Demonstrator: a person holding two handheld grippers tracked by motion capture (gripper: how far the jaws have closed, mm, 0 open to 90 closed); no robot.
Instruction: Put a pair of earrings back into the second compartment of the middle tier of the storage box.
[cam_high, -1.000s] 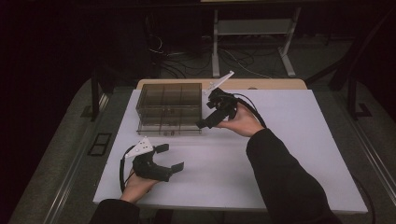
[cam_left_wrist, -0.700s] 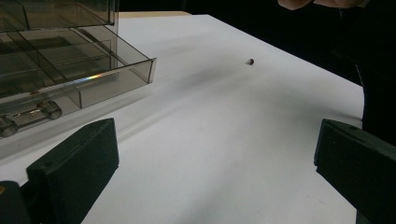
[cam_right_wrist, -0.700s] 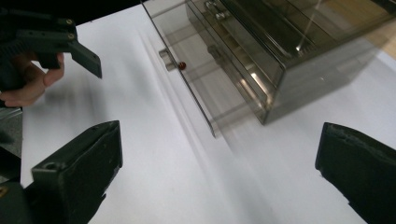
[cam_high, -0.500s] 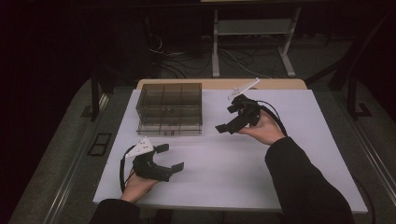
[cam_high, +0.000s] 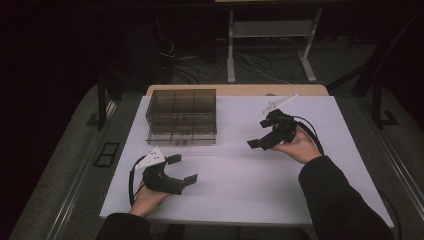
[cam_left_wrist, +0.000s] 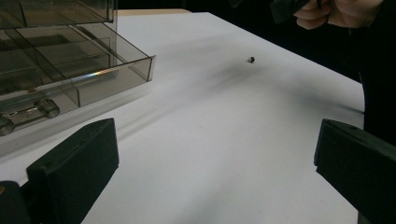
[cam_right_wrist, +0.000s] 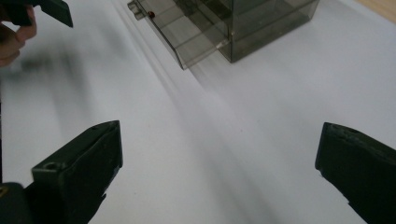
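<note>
My left gripper (cam_high: 181, 169) rests spread near the counter's (cam_high: 240, 180) front edge; my right gripper (cam_high: 260, 133), also spread and holding nothing, hovers right of the clear drawer box (cam_high: 182, 116) by the back edge.

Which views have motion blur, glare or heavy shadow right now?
Right gripper view: streaky blur across the white table and the drawer box. Left gripper view: sharp, with a rainbow glint on the box's open drawer and soft shadow on the table. High view: dim, surroundings nearly black.
</note>
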